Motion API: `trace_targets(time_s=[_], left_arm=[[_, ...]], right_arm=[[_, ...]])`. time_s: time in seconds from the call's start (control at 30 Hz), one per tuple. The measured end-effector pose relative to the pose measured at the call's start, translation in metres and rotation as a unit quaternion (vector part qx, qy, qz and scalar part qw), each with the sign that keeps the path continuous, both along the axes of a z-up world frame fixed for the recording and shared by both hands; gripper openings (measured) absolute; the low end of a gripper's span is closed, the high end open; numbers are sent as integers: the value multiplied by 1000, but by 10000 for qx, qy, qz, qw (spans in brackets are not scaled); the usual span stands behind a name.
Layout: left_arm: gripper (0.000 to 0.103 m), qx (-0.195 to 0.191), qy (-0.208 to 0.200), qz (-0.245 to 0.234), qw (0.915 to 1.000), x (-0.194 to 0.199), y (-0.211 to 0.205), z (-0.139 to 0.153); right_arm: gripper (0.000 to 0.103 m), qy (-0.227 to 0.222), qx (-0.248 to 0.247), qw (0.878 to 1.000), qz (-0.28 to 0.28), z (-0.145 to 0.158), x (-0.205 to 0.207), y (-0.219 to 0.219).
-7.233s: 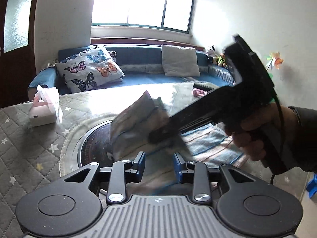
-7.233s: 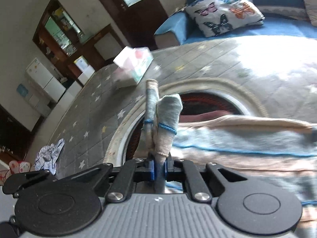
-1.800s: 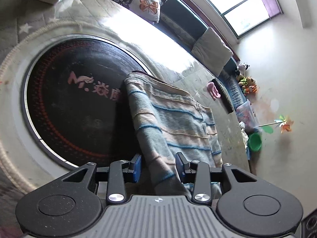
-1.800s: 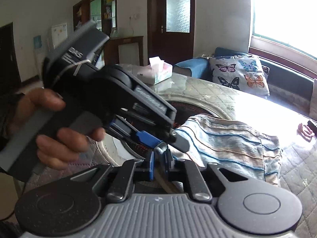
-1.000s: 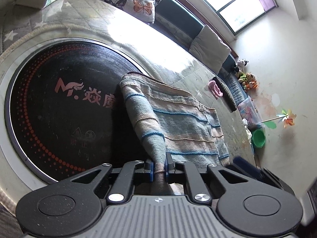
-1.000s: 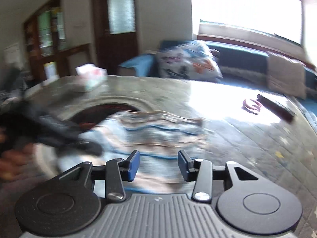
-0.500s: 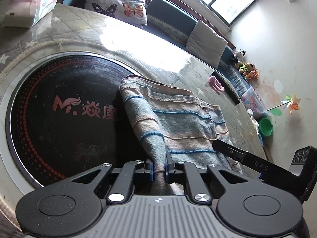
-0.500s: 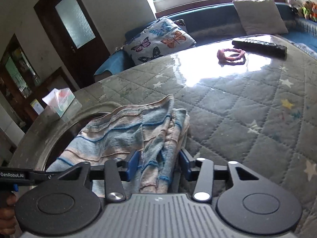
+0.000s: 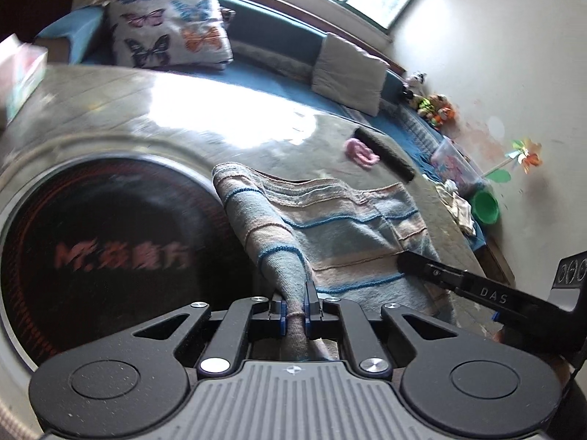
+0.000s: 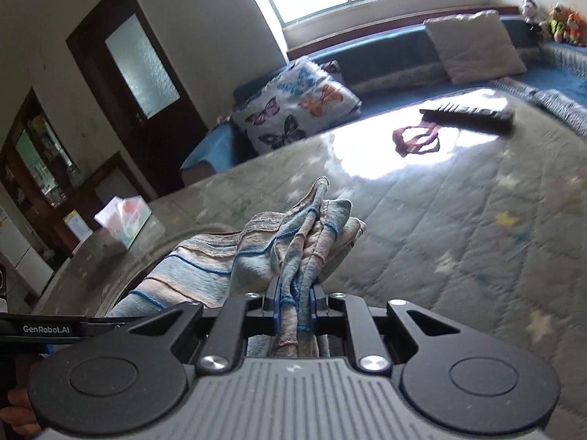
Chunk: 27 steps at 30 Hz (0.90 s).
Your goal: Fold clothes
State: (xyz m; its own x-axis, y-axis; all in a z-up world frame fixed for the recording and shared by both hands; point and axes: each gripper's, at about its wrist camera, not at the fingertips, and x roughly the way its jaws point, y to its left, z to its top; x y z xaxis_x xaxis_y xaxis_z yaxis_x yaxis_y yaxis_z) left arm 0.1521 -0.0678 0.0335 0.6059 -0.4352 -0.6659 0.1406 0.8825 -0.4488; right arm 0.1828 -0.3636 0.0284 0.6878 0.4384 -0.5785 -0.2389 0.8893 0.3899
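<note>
A striped blue and beige cloth lies folded on the quilted table, partly over the dark round inset. My left gripper is shut on the cloth's near left corner. My right gripper is shut on the bunched layers of the cloth at its near right corner. The right gripper's finger also shows in the left wrist view, lying over the cloth's right edge. The left gripper's finger shows at the left edge of the right wrist view.
A dark round inset with red lettering fills the table's left. A pink hair tie and a black remote lie at the far side. A tissue box stands far left. A sofa with cushions runs behind.
My right gripper has closed on the cloth's right corner, which was between its open jaws half a second ago. My left gripper keeps its grip; both views have tilted up slightly.
</note>
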Motion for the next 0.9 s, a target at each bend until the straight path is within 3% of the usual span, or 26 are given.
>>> trace_targets(time_s=[0.47,0.63,0.73,0.9], left_arm=[[9,384,-401,-620,9965,48,-96,13],[9,528,-308,-706,9956,60,-113,2],[9,635,-172,-744,9951,66,-119,-7],[15,854,19,-725,9937,65,-120,-18]], right_arm=[[13,-358,-237,9967,-688,32,19,-71],[13,-244,-150,9955,-909,17,30,-90],[17,72,-132,9954,-947,-6,38,-96],[21,183,-450,9924,-1128,-21,36,-100]])
